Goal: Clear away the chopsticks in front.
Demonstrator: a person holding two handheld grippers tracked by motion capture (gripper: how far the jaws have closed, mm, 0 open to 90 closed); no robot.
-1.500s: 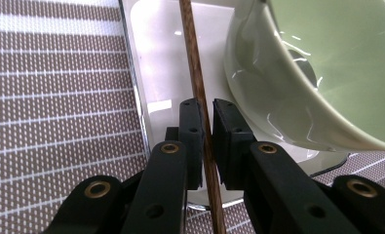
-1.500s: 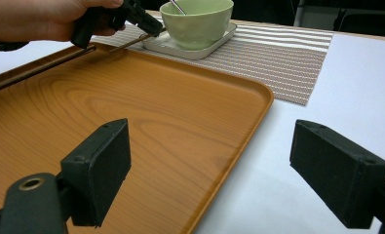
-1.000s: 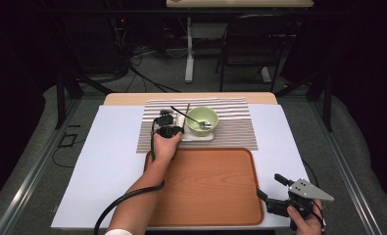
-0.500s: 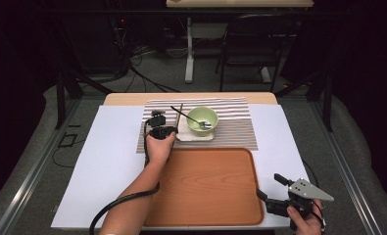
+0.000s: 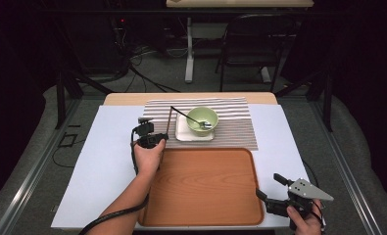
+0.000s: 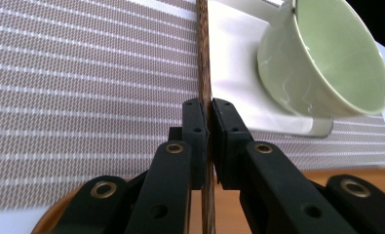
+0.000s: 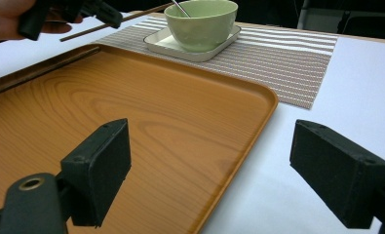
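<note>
A brown wooden chopstick (image 6: 203,58) runs straight out between the pads of my left gripper (image 6: 209,117), which is shut on it over the striped placemat (image 6: 83,87). In the high view that left gripper (image 5: 154,138) sits just left of the white square plate (image 5: 181,132), and the chopstick (image 5: 169,120) points away toward the table's far side. A green bowl (image 5: 202,120) with a metal spoon (image 5: 206,125) stands on the plate. My right gripper (image 5: 274,188) rests open at the table's front right corner, with nothing between its pads (image 7: 100,170).
A large wooden tray (image 5: 205,186) lies in front of the placemat (image 5: 235,129) on a white table cover (image 5: 108,161). From the right gripper view the tray's (image 7: 131,97) right rim is just ahead, with the bowl (image 7: 202,24) beyond. A chair and desk legs stand behind the table.
My left hand has moved left, away from the bowl, carrying the chopstick with it. The right hand has stayed where it was.
</note>
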